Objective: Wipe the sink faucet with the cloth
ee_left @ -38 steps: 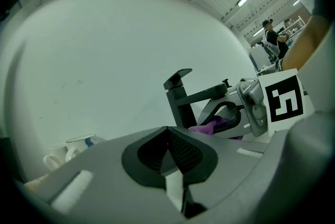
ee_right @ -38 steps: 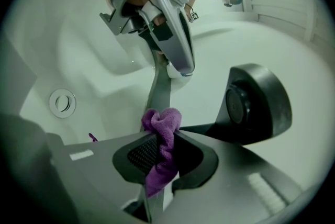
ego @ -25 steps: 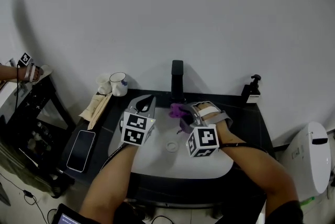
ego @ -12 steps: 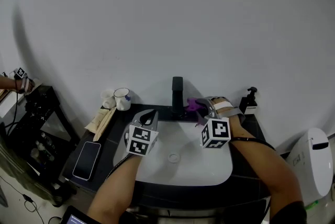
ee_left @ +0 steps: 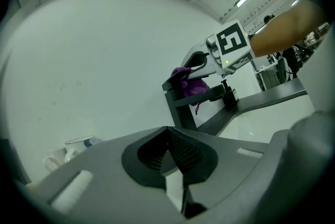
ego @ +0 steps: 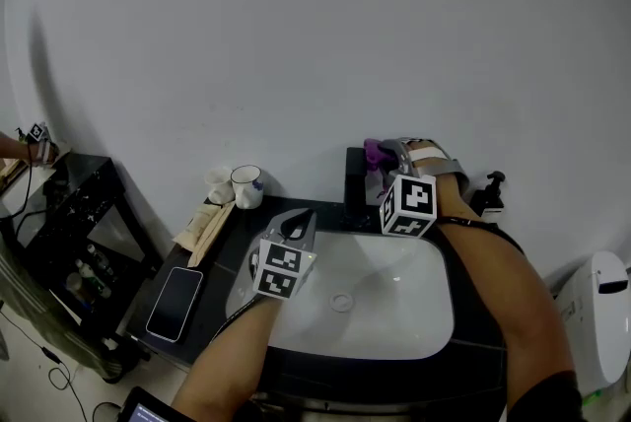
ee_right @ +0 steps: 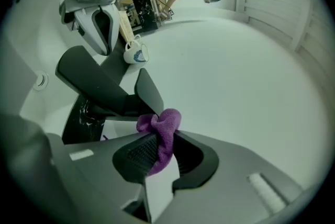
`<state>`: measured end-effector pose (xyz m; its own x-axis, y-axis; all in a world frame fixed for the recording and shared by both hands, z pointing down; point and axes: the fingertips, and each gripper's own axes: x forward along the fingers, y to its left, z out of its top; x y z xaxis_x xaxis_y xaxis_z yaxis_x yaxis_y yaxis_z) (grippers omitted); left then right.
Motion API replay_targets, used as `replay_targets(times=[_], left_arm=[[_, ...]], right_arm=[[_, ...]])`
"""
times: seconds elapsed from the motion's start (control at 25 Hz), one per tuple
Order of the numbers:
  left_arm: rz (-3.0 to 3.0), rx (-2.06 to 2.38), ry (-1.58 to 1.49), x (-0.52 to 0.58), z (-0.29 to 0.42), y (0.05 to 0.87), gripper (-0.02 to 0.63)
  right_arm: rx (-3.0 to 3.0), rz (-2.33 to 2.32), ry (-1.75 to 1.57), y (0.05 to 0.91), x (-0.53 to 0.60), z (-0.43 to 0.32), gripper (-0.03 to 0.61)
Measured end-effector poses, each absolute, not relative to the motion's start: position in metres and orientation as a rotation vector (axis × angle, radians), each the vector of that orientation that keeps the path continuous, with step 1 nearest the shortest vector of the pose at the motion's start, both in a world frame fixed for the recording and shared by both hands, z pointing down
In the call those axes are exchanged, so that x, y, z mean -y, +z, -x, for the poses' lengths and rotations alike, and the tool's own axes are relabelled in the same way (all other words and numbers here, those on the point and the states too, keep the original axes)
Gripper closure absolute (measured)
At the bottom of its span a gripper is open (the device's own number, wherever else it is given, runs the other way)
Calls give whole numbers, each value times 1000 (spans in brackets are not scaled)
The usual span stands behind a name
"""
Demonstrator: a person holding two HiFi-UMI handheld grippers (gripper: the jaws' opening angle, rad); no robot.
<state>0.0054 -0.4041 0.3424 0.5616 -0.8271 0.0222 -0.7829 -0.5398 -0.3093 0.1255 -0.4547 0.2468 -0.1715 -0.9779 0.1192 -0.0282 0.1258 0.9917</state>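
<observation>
The black faucet (ego: 356,177) stands at the back of the white sink (ego: 414,331). My right gripper (ego: 382,157) is shut on a bunched purple cloth (ego: 374,153) and holds it against the faucet's top right side. In the right gripper view the cloth (ee_right: 160,133) sticks out between the jaws, touching the black spout (ee_right: 97,84). My left gripper (ego: 297,227) hovers over the basin's left part, shut and holding nothing. From the left gripper view the faucet (ee_left: 178,108) and the cloth (ee_left: 187,83) show ahead, to the right.
A white mug (ego: 246,185) and a wrapped bundle (ego: 204,225) sit on the dark counter left of the sink, with a phone (ego: 175,303) nearer me. A soap dispenser (ego: 490,192) stands at the right. A black rack (ego: 69,243) is at the far left.
My right gripper has carried the purple cloth up from over the basin to the top of the faucet. The left gripper has stayed low over the basin's left side.
</observation>
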Motion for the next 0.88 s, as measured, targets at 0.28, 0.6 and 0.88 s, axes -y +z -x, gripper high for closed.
replay_targets(times=[0.28,0.6,0.88], left_arm=[[2533,-1339,-242,406,-4,342,597],[2534,-1345,-246,406,-4,343,597],[2534,-1341,-247,405,-5,342,597]], right_arm=[[1450,-1000,-1190,291,454,-120,509],[1482,-945,-1127,338,452,-118,509],[1507,-878,-1102,366,447,-115,509]])
